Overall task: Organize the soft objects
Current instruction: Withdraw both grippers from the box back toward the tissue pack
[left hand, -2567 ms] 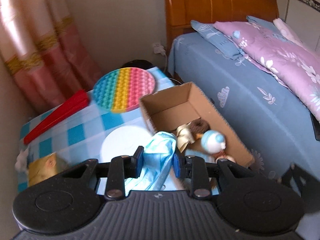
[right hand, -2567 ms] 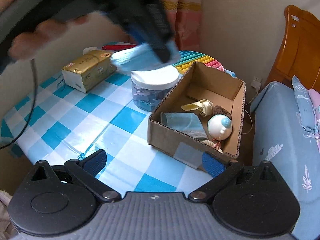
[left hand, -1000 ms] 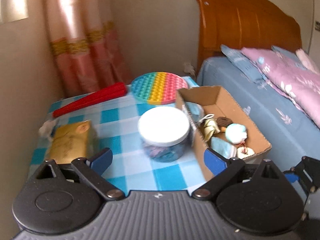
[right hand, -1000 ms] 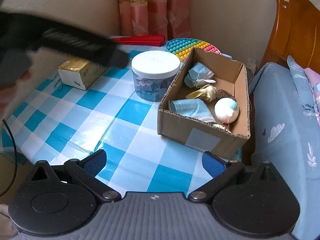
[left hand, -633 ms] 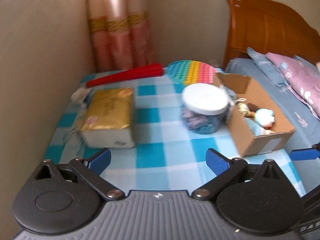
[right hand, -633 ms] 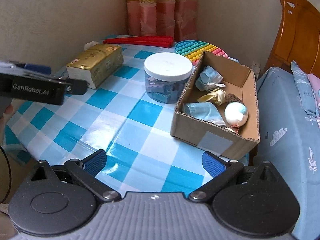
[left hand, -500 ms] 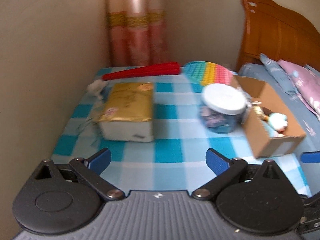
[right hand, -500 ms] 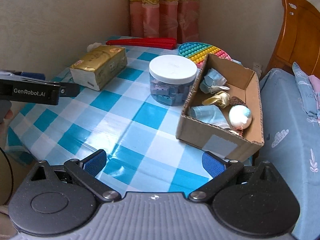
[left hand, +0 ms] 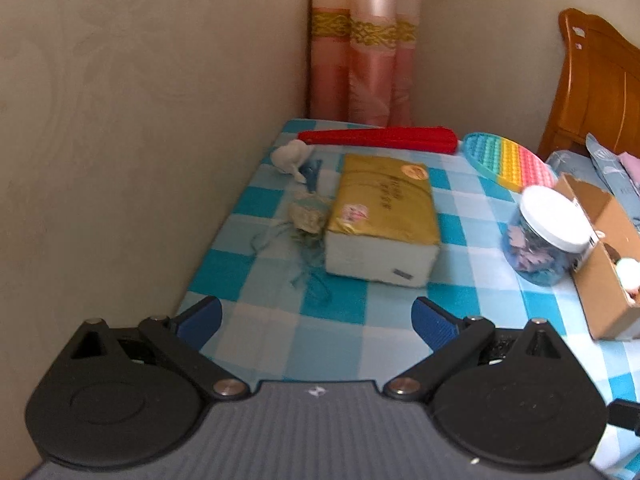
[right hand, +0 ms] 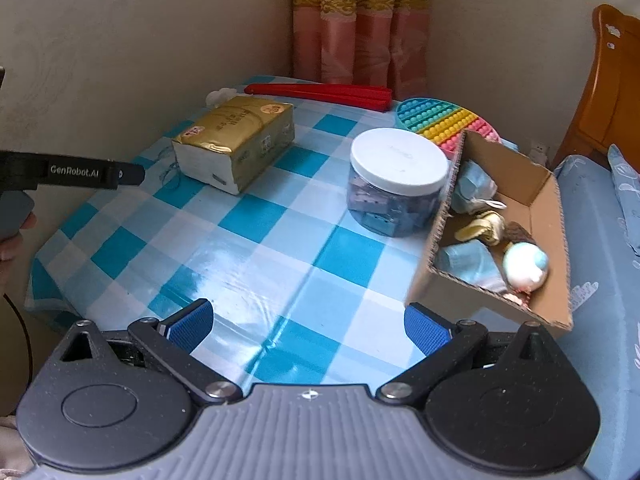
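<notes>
The table with the blue-and-white checked cloth (right hand: 256, 264) fills both views, and the brown cardboard box (right hand: 536, 208) at its bed-side edge already holds several soft things, among them pale blue cloth bundles (right hand: 472, 264) and a round white-and-blue plush (right hand: 524, 266). The gold-wrapped tissue pack (left hand: 380, 216) lies with its long axis running toward twelve o'clock in the left wrist view. Just beside its wall-side flank, at about eleven o'clock from the left gripper (left hand: 316, 320), sits the crumpled pale green soft item (left hand: 306, 216) with thin strings trailing toward the near edge; a small white fluffy lump (left hand: 290, 156) lies farther out along the same line, near the red folded fan (left hand: 380, 140). These look like the soft things not yet put away, and both lie on the wall side, well apart from the box at three o'clock. The left gripper, fingers spread wide and empty, is the nearer one and points almost straight at them; the right gripper (right hand: 308, 320), also spread wide and holding nothing, hangs over the near table edge with the white-lidded clear jar (right hand: 396, 184) at about one o'clock, the pack blocking its line to the green item. The likely next reach therefore falls to the left, slightly leftward past the pack's corner.
</notes>
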`<state>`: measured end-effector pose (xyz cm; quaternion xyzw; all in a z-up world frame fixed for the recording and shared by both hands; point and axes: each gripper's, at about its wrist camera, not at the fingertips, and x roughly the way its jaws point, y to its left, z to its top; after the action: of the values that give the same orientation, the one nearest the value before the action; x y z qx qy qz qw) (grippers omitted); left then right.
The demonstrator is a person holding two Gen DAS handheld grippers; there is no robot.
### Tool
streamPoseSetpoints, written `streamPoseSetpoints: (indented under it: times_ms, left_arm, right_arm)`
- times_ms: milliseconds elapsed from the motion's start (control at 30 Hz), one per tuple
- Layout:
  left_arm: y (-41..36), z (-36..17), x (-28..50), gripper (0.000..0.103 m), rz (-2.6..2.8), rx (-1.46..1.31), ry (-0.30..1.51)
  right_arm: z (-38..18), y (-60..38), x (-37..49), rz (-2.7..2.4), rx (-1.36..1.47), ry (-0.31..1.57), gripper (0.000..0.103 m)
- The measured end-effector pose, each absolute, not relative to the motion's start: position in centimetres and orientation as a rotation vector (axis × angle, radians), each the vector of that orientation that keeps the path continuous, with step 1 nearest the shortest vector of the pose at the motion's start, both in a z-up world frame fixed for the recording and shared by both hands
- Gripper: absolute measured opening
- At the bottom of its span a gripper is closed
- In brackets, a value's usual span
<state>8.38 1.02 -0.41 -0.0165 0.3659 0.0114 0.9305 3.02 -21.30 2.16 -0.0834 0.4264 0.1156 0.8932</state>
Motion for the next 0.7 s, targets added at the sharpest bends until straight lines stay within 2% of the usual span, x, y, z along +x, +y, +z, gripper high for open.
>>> streamPoseSetpoints:
  times_ms: [367, 700]
  left_arm:
    - [3.3, -0.5, 10.8, 0.101, 0.042, -0.049, 0.763]
    - [4.0, -1.3, 10.1, 0.101, 0.058, -0.010, 0.799]
  right_arm:
    - [1.9, -18.9, 5.8, 0.299, -0.236, 0.898, 0.103]
    - [4.5, -14.8, 11.0, 0.521, -0.370, 0.794, 0.103]
